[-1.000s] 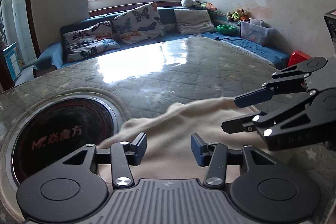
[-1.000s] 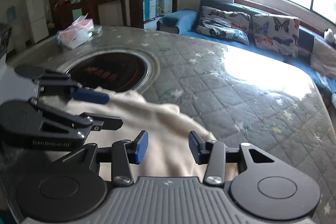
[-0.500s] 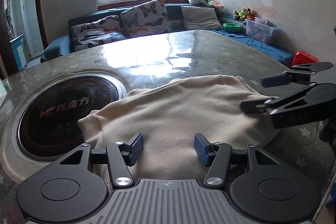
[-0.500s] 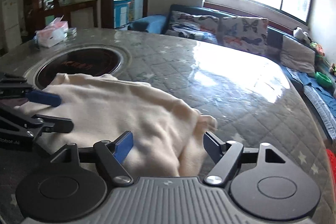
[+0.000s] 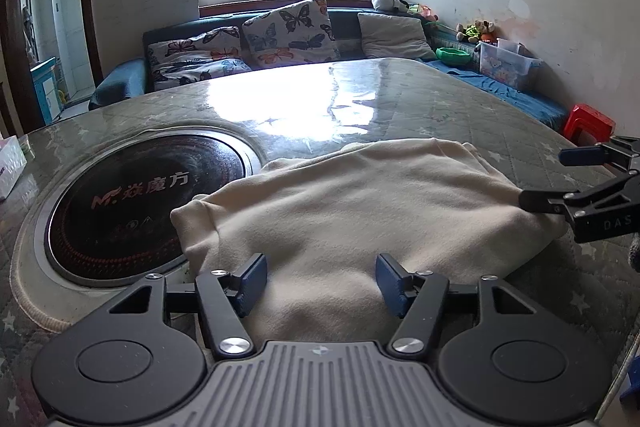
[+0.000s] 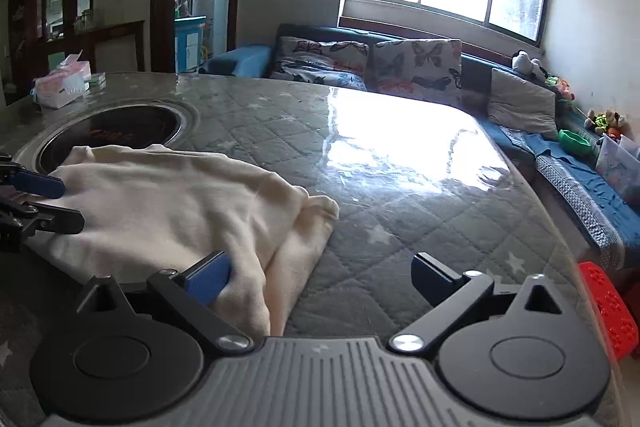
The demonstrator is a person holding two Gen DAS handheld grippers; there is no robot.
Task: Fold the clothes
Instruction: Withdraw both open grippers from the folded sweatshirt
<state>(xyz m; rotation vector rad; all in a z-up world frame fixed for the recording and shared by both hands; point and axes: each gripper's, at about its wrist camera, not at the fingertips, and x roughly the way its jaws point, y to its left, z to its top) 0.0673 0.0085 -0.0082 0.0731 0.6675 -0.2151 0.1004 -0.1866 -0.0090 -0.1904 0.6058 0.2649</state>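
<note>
- Garment (image 5: 360,211): a cream, fleecy piece lying in a low, doubled-over bundle on the worktop (image 5: 420,107), just beside the round dark inset (image 5: 144,199), its left corner lapping the inset's rim.
- Handling, as I judge it: soft, limp and light, with no stiffness to hold a crease. It will sag and bunch if lifted at one point, so two holds on an edge suit it better.
- Where to grip: the layered right edge, where an under-layer (image 6: 308,247) pokes out on the right-wrist view, or the folded corner (image 5: 192,211) by the inset. The smooth top offers little to pinch.
- Left gripper (image 5: 320,279): fingers spread, cloth between them but not pinched. It holds nothing.
- Right gripper (image 6: 320,275): fingers released and wide apart, its left finger (image 6: 208,277) touching the cloth's near edge.
- Against a second ago: both grippers have drawn back and risen, so the whole bundle now shows. The right fingers have opened much wider, and the left ones a little. The cloth has settled flatter.
</note>
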